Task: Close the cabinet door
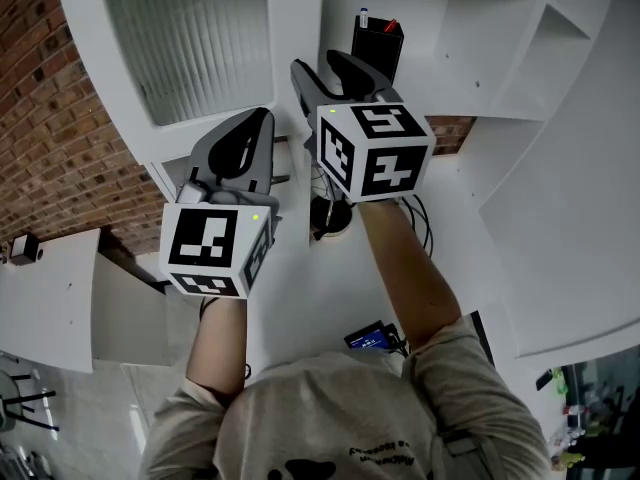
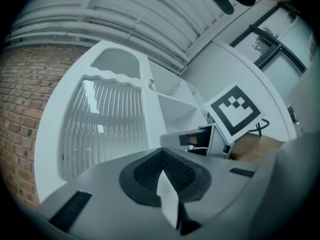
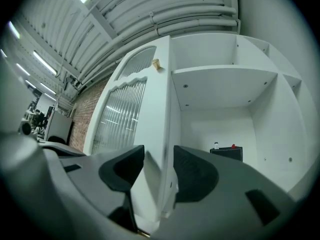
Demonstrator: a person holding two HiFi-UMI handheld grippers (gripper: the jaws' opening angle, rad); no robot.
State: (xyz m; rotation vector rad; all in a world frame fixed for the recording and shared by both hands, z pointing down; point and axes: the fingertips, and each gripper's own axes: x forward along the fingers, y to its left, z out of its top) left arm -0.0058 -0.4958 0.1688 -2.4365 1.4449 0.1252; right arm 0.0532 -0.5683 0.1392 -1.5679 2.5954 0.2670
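Against white shelving (image 3: pixel 225 74), cabinet door (image 3: pixel 157 104) edge sits between the parted right tongs (image 3: pixel 159 150); left tongs (image 2: pixel 162 151) closed.

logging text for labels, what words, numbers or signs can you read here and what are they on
No text here is clear enough to quote.
shirt print: a line of lettering, too blurred to read.
small lit screen below the arms: too small to read.
left marker cube: black and white square pattern only, no letters or digits.
right marker cube: the same kind of pattern, no letters or digits.
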